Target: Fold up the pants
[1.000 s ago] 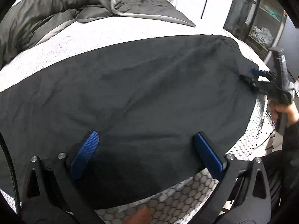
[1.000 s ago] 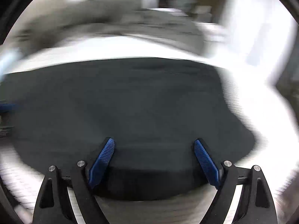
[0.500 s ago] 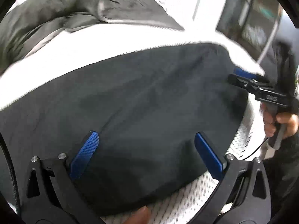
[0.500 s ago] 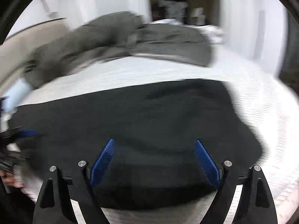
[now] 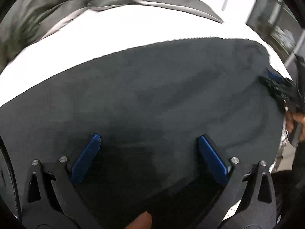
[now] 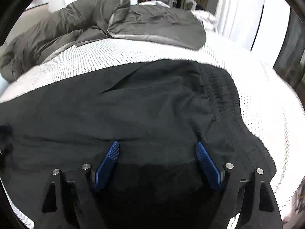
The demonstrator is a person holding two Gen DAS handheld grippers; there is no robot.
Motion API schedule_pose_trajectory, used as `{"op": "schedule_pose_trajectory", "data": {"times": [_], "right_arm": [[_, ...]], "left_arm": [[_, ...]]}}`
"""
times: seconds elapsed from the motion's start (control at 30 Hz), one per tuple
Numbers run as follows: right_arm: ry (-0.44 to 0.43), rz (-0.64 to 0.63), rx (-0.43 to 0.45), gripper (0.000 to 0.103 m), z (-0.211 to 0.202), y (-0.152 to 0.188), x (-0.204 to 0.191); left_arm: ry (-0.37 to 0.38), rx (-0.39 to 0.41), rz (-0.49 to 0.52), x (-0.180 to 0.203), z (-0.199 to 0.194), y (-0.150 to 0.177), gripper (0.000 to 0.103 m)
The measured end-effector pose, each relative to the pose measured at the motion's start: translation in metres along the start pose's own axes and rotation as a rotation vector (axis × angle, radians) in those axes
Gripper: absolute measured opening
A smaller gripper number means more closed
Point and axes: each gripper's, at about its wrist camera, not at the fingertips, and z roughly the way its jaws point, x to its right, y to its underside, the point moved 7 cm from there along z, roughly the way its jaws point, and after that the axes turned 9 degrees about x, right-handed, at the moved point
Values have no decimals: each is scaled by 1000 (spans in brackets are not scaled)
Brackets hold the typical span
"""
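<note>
A rumpled grey duvet (image 6: 118, 24) lay far ahead of the gripper on a white textured mattress cover (image 6: 106, 57), curtains (image 6: 236, 13) beyond.

Left hand-held gripper (image 5: 148, 145) and right hand-held gripper (image 6: 157, 150), jaws wide apart.

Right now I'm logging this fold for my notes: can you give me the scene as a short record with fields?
garment: black pants spread flat on the bed
waistband: elastic waistband at the right end
surface: white textured mattress cover
bedding: grey duvet bunched at the far side
left gripper: open, over the pants, gripping nothing
right gripper: open, over the pants near the waistband
fold: not yet started
</note>
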Motion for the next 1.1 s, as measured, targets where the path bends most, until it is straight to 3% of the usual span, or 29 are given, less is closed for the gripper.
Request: {"op": "schedule_pose_trajectory", "data": {"times": [0.07, 0.17, 0.27, 0.4, 0.47, 0.57, 0.7, 0.73, 0.8, 0.87, 0.93, 1.03, 1.1], "right_arm": [[10, -32, 0, 84, -12, 0, -15], [-120, 19, 30, 85, -31, -3, -40], [-256, -19, 36, 87, -25, -26, -101], [-391, -80, -89, 87, -1, -30, -169], [-346, -157, -146, 87, 30, -31, -188], [-231, -247, -127, 88, 30, -31, -181], [108, -188, -104, 90, 39, -38, -98], [149, -143, -104, 90, 41, -38, -78], [92, -5, -120, 90, 40, -34, -53], [51, 31, -118, 90, 32, -34, -51], [27, 19, -94, 90, 20, -42, -65], [-90, 22, -53, 90, 9, -60, -94], [-180, 13, -35, 90, 7, -66, -121]], "left_arm": [[12, 7, -35, -8, -7, -1, 102], [34, 24, -27, -7, -21, -11, 102], [58, 11, 40, 9, -13, -29, 102], [70, -76, 115, 21, 19, -29, 102], [47, -88, 112, 11, 29, -28, 102], [62, -86, 83, -3, 28, -31, 102], [-5, -77, 64, -29, 27, -30, 102], [-21, -73, 67, -34, 26, -30, 103], [-36, -66, 54, -45, 26, -31, 103], [-37, -68, 26, -50, 25, -32, 103], [-30, -49, 4, -46, 18, -37, 102], [6, 14, 4, -39, 7, -54, 102], [-37, -6, 13, -41, 18, -60, 102]]}}
